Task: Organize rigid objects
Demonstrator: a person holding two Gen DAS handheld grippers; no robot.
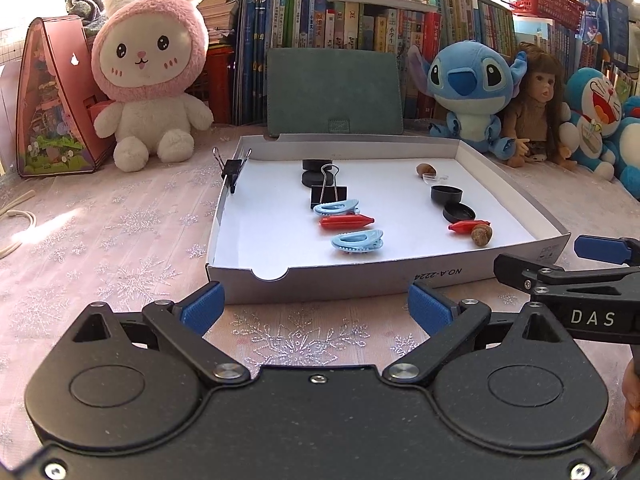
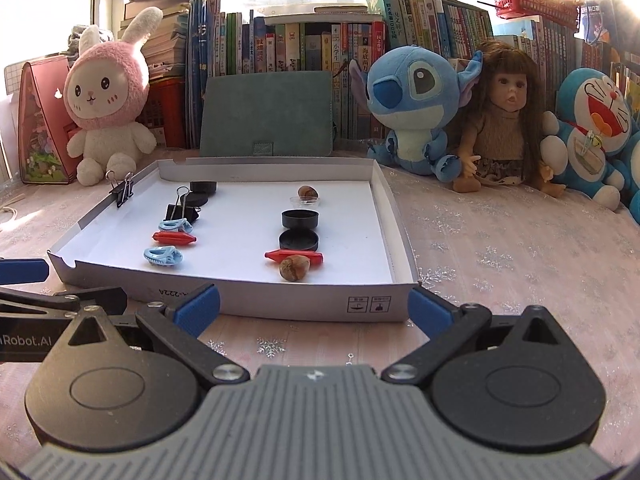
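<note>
A shallow white cardboard tray holds small things in two columns. On the left are two black discs, a black binder clip, two blue hair clips and a red piece. On the right are a walnut, a red piece, two black lids, a clear piece and another nut. A second binder clip grips the tray's left wall. My left gripper and right gripper are both open and empty, just in front of the tray.
A pink rabbit plush, a red house model, a green case, Stitch, a doll and Doraemon stand before a row of books. A snowflake-patterned cloth covers the table.
</note>
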